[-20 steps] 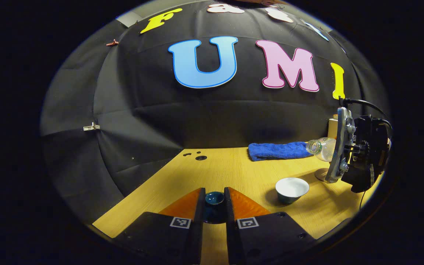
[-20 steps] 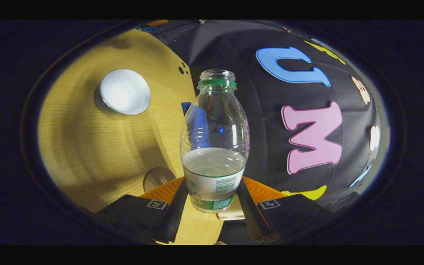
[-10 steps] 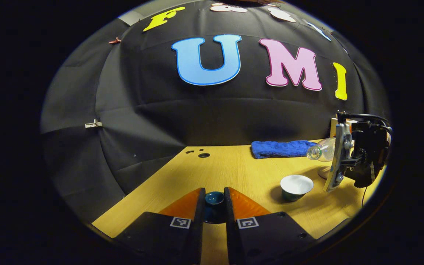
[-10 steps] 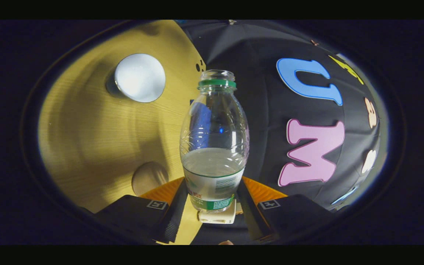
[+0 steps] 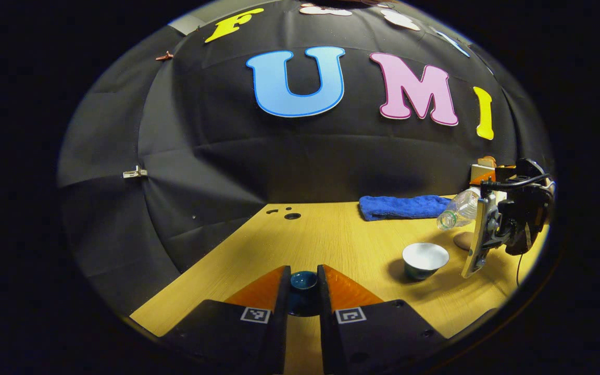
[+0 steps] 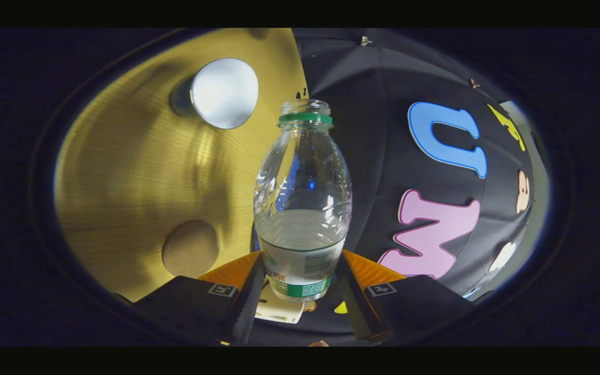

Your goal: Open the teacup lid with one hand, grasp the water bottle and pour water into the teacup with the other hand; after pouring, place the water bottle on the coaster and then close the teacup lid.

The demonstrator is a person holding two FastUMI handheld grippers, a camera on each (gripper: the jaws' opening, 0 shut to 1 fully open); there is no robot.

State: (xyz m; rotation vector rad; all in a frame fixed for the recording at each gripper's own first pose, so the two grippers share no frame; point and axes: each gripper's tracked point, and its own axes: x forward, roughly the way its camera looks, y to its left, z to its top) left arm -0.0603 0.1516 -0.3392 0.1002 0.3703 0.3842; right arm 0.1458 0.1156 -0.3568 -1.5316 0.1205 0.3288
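Step in hand: I judge the pour is just starting; no stream visible.
Left gripper (image 5: 302, 291): narrow, both fingers clamped on the dark teacup lid (image 5: 303, 281), held off to the side above the table (image 5: 331, 234).
Right gripper (image 6: 300, 291): clamped on the water bottle (image 6: 302, 208), tipped mouth-down toward the teacup (image 5: 425, 259).
Teacup: uncovered, white inside, just beside the coaster (image 6: 190, 248).
Next move: I'd bring the mouth over the cup and tilt further, slowly.
Other: blue towel (image 5: 401, 206) behind.

Black tongs (image 5: 302, 317) with square coded markers and orange panels; cabled black tongs (image 5: 508, 224) with silver plate.
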